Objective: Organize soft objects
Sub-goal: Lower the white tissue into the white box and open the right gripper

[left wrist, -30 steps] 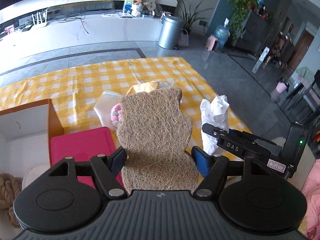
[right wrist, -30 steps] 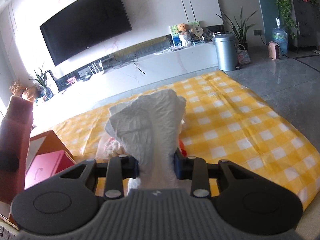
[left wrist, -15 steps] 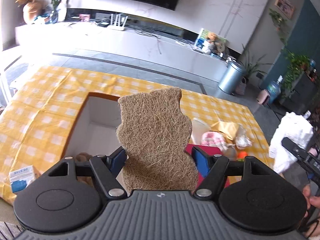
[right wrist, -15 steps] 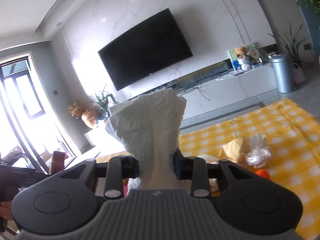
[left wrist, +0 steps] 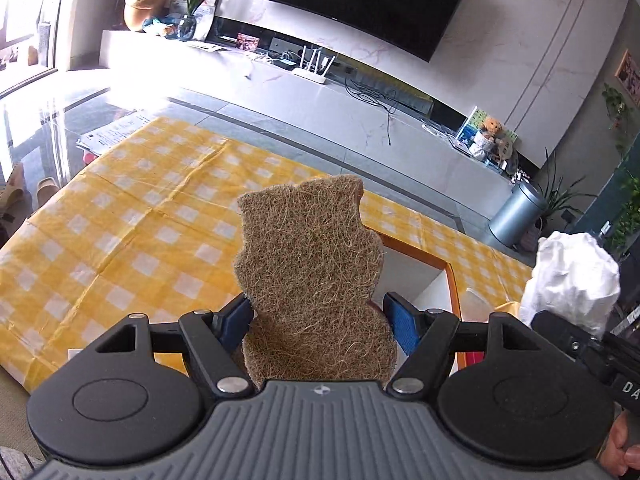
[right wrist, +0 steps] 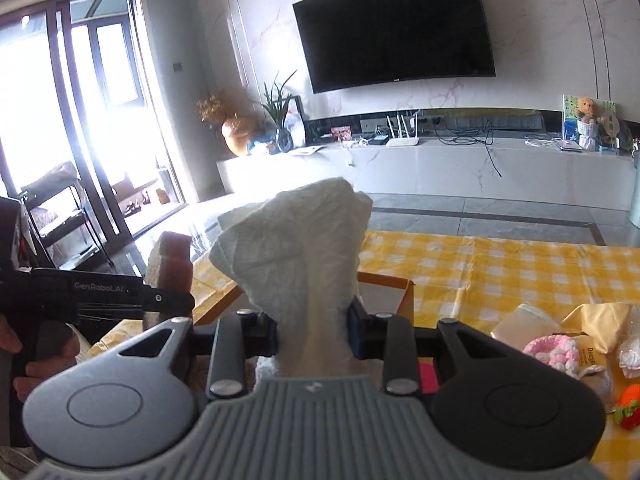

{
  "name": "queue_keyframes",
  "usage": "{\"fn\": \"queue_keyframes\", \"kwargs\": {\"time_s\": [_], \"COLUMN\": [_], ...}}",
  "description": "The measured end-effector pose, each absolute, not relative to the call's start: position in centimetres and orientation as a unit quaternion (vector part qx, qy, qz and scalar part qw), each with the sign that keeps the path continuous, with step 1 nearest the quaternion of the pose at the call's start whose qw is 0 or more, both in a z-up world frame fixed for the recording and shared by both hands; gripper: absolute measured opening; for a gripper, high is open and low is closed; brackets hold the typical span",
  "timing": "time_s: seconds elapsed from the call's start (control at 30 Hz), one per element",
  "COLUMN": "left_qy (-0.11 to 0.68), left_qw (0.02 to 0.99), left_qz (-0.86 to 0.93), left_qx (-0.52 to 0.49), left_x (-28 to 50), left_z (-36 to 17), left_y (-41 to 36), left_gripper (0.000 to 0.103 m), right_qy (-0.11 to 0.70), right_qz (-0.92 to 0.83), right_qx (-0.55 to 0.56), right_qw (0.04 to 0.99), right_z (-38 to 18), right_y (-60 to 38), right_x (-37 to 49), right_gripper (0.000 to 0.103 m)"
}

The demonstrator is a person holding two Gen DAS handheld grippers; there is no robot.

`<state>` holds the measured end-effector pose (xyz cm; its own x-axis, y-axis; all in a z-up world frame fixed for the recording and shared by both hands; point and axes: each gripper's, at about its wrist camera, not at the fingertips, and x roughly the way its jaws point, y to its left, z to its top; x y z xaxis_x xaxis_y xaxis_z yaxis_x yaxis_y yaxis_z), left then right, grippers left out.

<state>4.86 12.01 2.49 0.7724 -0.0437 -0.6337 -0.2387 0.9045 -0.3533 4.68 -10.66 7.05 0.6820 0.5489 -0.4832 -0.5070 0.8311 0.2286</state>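
My left gripper [left wrist: 318, 322] is shut on a brown fibrous scouring pad [left wrist: 308, 264], which stands upright between its blue pads. It hangs over the near left corner of an open cardboard box [left wrist: 434, 262] on the yellow checked tablecloth [left wrist: 132, 240]. My right gripper [right wrist: 314, 336] is shut on a crumpled white cloth [right wrist: 296, 256], also above the box [right wrist: 394, 284]. The left wrist view shows that cloth [left wrist: 572, 280] at the far right. In the right wrist view the pad [right wrist: 170, 256] appears edge-on at the left.
To the right of the box lie a pink knitted piece [right wrist: 554, 352], a yellow cloth [right wrist: 600, 320], a pale pouch [right wrist: 522, 322] and an orange toy [right wrist: 630, 404]. A pink item [right wrist: 428, 376] lies in the box. Behind the table stand a white TV bench [left wrist: 360, 112] and a metal bin [left wrist: 516, 214].
Both grippers swung left from the pile of soft things to above the box, each still gripping its item. The views turned toward the TV wall and window.
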Motion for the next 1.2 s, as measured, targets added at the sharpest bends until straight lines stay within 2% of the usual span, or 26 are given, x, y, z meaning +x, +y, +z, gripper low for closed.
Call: {"fn": "queue_keyframes", "kwargs": {"time_s": [0.07, 0.27, 0.43, 0.6, 0.73, 0.9, 0.93, 1.0, 1.03, 1.07, 1.2], "left_qy": [0.329, 0.35, 0.351, 0.356, 0.358, 0.363, 0.365, 0.368, 0.368, 0.368, 0.363], "left_qw": [0.919, 0.904, 0.901, 0.898, 0.9, 0.896, 0.893, 0.89, 0.89, 0.89, 0.894], "left_qz": [0.056, 0.002, 0.034, 0.025, 0.026, 0.027, 0.028, 0.025, 0.025, 0.026, 0.028], "left_qx": [-0.211, -0.244, -0.252, -0.256, -0.245, -0.253, -0.262, -0.267, -0.267, -0.267, -0.261], "left_x": [4.9, 5.3, 5.0, 5.2, 5.3, 5.6, 5.6, 5.7, 5.6, 5.6, 5.4], "left_z": [2.0, 0.8, 0.2, -0.1, 0.0, -0.4, -0.5, -0.7, -0.6, -0.6, -0.3], "left_y": [12.4, 14.4, 15.6, 15.7, 15.2, 15.2, 15.3, 15.6, 15.6, 15.6, 15.4], "left_gripper": [0.082, 0.083, 0.083, 0.083, 0.083, 0.083, 0.083, 0.082, 0.083, 0.083, 0.083], "right_qy": [0.295, 0.334, 0.336, 0.32, 0.254, 0.225, 0.221, 0.222, 0.221, 0.216, 0.216], "right_qz": [0.294, 0.261, 0.25, 0.243, 0.237, 0.238, 0.238, 0.244, 0.246, 0.245, 0.243], "right_qx": [0.016, -0.206, -0.391, -0.512, -0.624, -0.646, -0.652, -0.637, -0.626, -0.613, -0.566], "right_qw": [0.909, 0.882, 0.82, 0.759, 0.7, 0.689, 0.685, 0.696, 0.707, 0.72, 0.757], "right_z": [6.4, 2.3, -2.4, -6.0, -8.5, -9.5, -9.5, -8.8, -8.2, -7.6, -4.9], "right_y": [-8.2, 0.6, 4.4, 6.0, 6.1, 4.9, 5.0, 4.5, 4.4, 4.3, 3.4], "right_x": [6.0, 9.6, 12.6, 14.5, 14.8, 15.4, 15.3, 15.1, 15.1, 15.0, 14.3], "right_gripper": [0.032, 0.032, 0.032, 0.032, 0.032, 0.036, 0.042, 0.064, 0.082, 0.091, 0.092]}}
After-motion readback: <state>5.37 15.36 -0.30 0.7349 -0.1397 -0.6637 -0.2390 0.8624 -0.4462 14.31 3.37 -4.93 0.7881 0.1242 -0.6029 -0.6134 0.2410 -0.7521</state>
